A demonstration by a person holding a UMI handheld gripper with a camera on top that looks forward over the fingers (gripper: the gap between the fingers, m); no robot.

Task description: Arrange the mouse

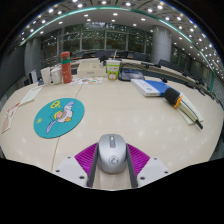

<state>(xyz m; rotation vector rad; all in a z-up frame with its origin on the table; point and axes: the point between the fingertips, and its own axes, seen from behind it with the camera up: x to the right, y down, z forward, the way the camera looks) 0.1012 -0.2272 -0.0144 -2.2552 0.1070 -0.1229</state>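
Gripper view across a pale round table in an open office. The mouse, grey and silver, sits between the two fingers of the gripper, with the magenta pads flanking its left and right flanks; the pads appear to press directly against its sides with no visible gap, so the fingers are judged to be closed on the mouse rather than merely standing about it. The long axis of the mouse runs straight ahead along the fingers, its scroll wheel end pointing away from the camera, so the grasp is taken across its narrow width. Whether the mouse is lifted or resting on the table cannot be told. Ahead and to the left of the fingers lies the round teal mouse pad, printed with a cartoon figure and well apart from the mouse; this is the likely destination, so the coming move probably calls for a carry forward and leftward. Farther off stand an orange bottle and a small boxed item; to the right lie a blue-covered book and a dark tool with a yellow part.
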